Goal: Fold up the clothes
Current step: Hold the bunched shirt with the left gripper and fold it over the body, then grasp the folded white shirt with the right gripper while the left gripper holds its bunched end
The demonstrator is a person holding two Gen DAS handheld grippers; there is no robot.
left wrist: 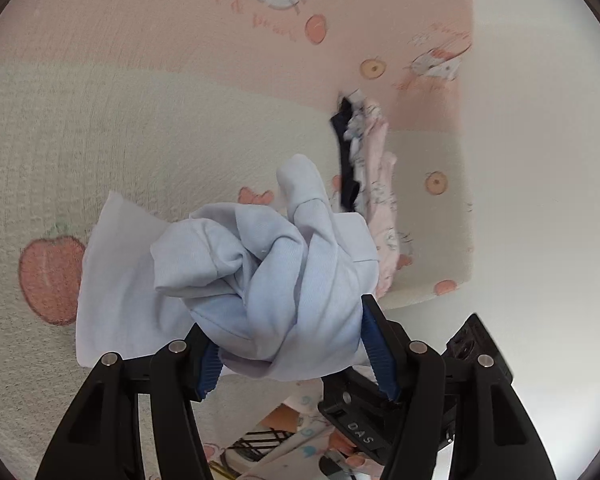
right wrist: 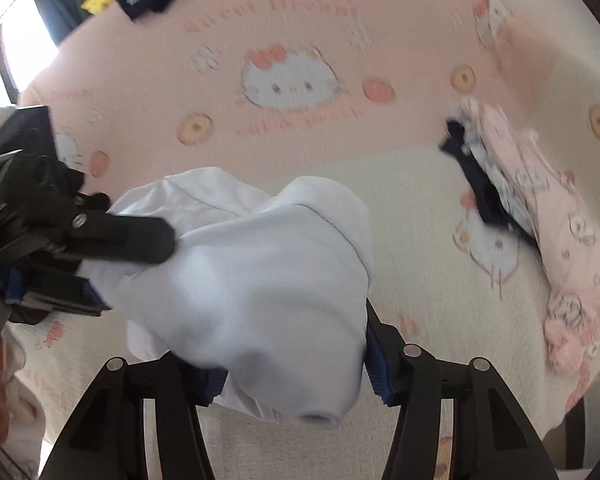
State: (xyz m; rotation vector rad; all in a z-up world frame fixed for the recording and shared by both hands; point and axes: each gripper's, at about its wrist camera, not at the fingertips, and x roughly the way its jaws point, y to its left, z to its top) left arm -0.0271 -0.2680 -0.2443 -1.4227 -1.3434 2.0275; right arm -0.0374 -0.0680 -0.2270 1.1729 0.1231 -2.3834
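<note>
Both tongs grip one crumpled pale blue garment (left wrist: pixel 276 276) at frame centre above the bed (left wrist: pixel 100 140): the left tongs (left wrist: pixel 296 354) and the right tongs (right wrist: pixel 296 368). A folded clothes stack (right wrist: pixel 540 216) lies right of it.

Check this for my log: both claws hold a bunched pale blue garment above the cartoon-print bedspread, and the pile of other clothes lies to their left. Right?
One thing is off: the pile of other clothes lies to the right, as the right wrist view shows. Both the left claw and the right claw do hold the pale blue garment above the bedspread.
</note>
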